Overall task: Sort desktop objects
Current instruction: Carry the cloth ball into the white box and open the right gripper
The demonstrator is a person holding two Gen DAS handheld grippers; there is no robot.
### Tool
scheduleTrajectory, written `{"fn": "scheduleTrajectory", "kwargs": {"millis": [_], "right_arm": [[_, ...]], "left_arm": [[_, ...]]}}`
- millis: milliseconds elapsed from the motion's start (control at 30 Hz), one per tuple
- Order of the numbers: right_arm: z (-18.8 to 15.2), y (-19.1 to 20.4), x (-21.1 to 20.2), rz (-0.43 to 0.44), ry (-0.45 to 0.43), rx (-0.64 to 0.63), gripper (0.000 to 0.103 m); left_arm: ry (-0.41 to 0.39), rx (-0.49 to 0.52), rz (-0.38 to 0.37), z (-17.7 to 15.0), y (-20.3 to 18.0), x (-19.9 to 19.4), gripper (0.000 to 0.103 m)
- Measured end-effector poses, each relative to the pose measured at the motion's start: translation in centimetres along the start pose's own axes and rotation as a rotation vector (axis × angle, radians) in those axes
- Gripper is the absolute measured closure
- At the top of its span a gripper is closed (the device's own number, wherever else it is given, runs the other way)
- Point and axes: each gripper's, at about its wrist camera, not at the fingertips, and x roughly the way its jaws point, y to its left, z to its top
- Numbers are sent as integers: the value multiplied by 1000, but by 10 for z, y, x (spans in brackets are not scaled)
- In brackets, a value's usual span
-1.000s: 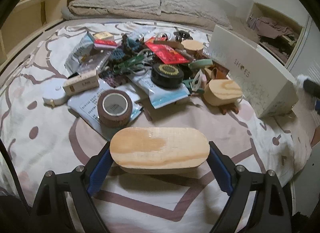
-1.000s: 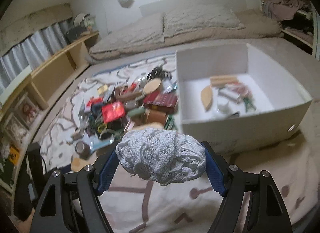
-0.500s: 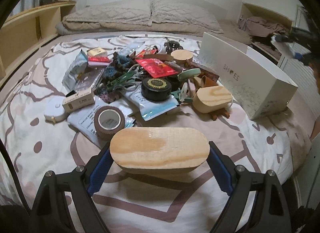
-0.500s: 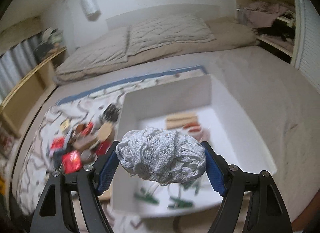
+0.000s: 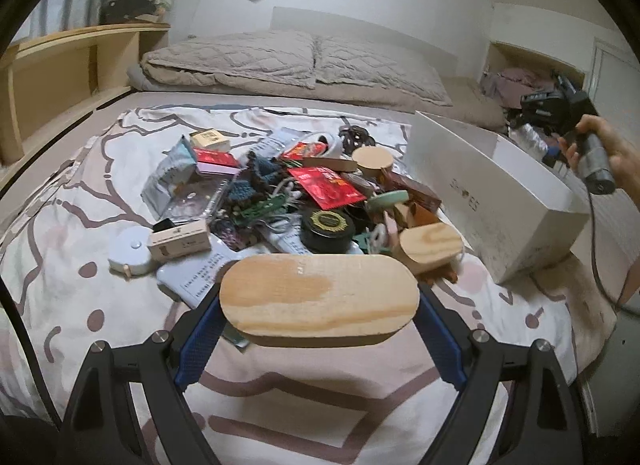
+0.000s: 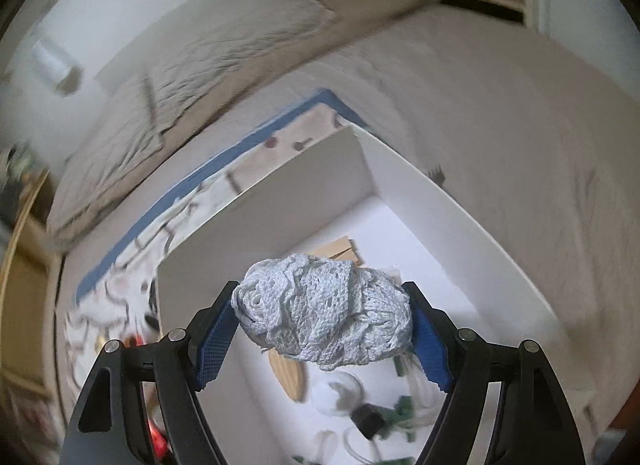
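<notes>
Delivery is the step in hand: the right gripper (image 6: 322, 323) is clenching a crumpled white knitted cloth (image 6: 322, 311) between its blue pads and hanging over the open white box (image 6: 472, 225), tilted down toward its floor, where a wooden oval, a dark cube and green clips are already lying. The right view is blurred, so the small contents are hard to read. Judging from this, the next move is calling for a slight lowering inside the walls and an opening of the jaws, so that the cloth is dropping onto the bare white floor near the far corner rather than catching on the rim. The near left wall is standing just beside the left finger, while the right side is offering more room. The left gripper (image 5: 320, 329) is meanwhile grasping a long rounded wooden block (image 5: 318, 299) by its ends, held above the patterned sheet (image 5: 60, 265) just short of the pile of clutter (image 5: 280, 193); the box is standing to its right, well apart from the block, with open sheet between for a later carry.
</notes>
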Motion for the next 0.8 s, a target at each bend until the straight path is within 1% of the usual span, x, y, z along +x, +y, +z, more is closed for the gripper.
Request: {"fn": "scheduleTrajectory", "kwargs": {"millis": [100, 200, 500, 667, 800], "right_arm": [[8, -5, 16, -51, 13, 95, 24], [11, -8, 32, -129, 18, 191, 24], [12, -15, 67, -242, 9, 406, 24], [12, -16, 81, -308, -6, 475, 24], [13, -13, 89, -339, -12, 498, 24]], "left_arm": [[4, -23, 9, 1, 8, 2, 13], [9, -42, 17, 2, 15, 5, 13], [22, -61, 44, -1, 28, 11, 13], [34, -67, 41, -1, 32, 17, 13], [46, -64, 45, -2, 34, 22, 13]]}}
